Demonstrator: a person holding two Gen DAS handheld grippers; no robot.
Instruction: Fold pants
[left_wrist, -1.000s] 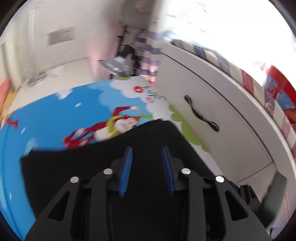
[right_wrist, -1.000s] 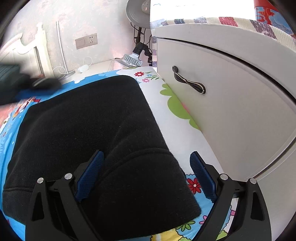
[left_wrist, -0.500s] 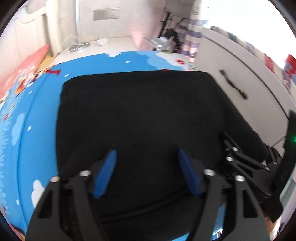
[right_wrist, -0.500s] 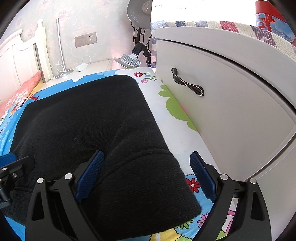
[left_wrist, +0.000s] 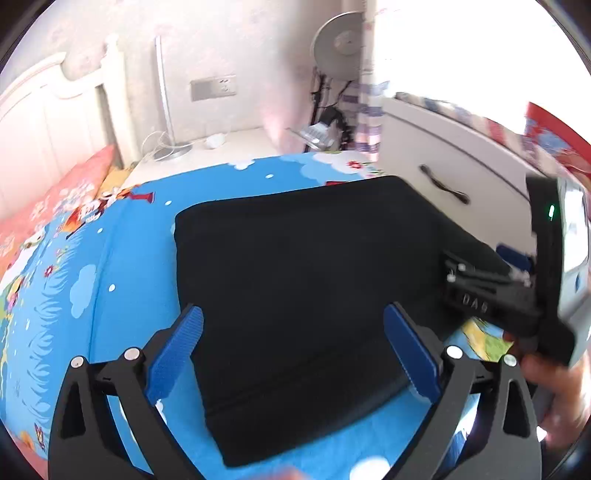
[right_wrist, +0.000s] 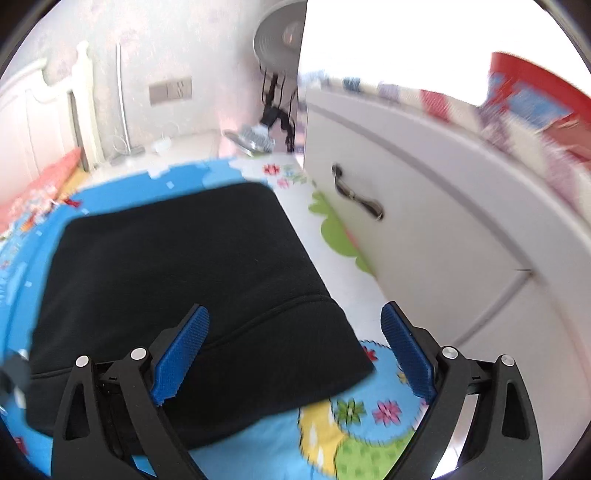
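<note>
The black pants (left_wrist: 306, 295) are lying folded flat on the blue sheet (left_wrist: 122, 258), near its edge by the white cabinet (right_wrist: 424, 221). The left gripper (left_wrist: 293, 350) is hovering above them, jaws opening, gripping nothing. The right gripper (right_wrist: 295, 350) is spread wide, released, over the pants' near corner.

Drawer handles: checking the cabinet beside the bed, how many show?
1: a dark drawer handle on the white cabinet right of the black pants. Others may be out of view.

Black pants (left_wrist: 306, 280) (folded), flat on bedspread (left_wrist: 122, 258)
</note>
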